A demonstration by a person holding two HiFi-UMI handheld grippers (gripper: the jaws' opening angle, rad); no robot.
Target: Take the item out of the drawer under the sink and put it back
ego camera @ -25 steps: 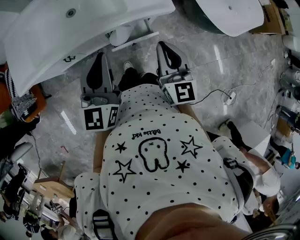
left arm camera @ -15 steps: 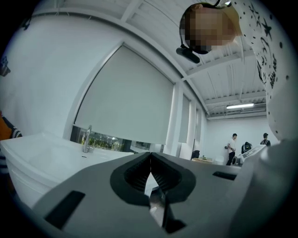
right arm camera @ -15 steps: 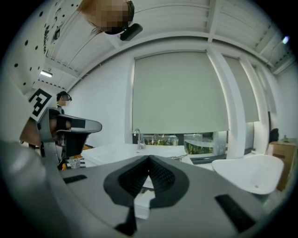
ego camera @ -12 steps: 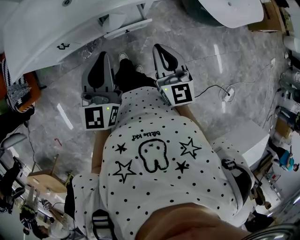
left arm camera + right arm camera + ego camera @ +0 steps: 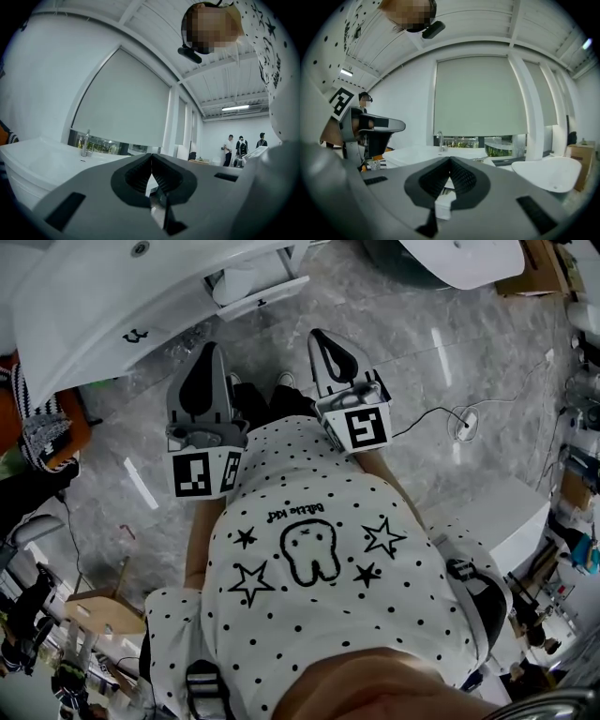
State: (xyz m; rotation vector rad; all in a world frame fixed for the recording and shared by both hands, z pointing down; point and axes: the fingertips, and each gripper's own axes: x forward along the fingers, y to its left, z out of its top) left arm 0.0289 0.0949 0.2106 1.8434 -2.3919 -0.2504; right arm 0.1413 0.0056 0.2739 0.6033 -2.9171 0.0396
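Observation:
The white sink (image 5: 103, 306) stands at the upper left of the head view, and a white drawer part (image 5: 258, 292) juts out beneath it; whether anything lies in it is hidden. I hold both grippers up in front of my dotted shirt, pointing away from me, short of the sink. My left gripper (image 5: 208, 351) is shut with nothing in it, its jaws meeting in its own view (image 5: 151, 161). Just as bare, my right gripper (image 5: 322, 337) is shut too (image 5: 450, 164). The sink (image 5: 422, 153) and its tap (image 5: 439, 139) lie beyond the right jaws.
A second white basin (image 5: 459, 259) sits at the top right. A cable runs to a round floor socket (image 5: 466, 423) on the marble floor. A white box (image 5: 506, 512) stands at the right, with clutter and a wooden piece (image 5: 103, 610) at the left. People (image 5: 239, 147) stand far off.
The sink and the drawer part have slid towards the top edge of the head view. Both grippers keep the same pose at my chest, still shut.

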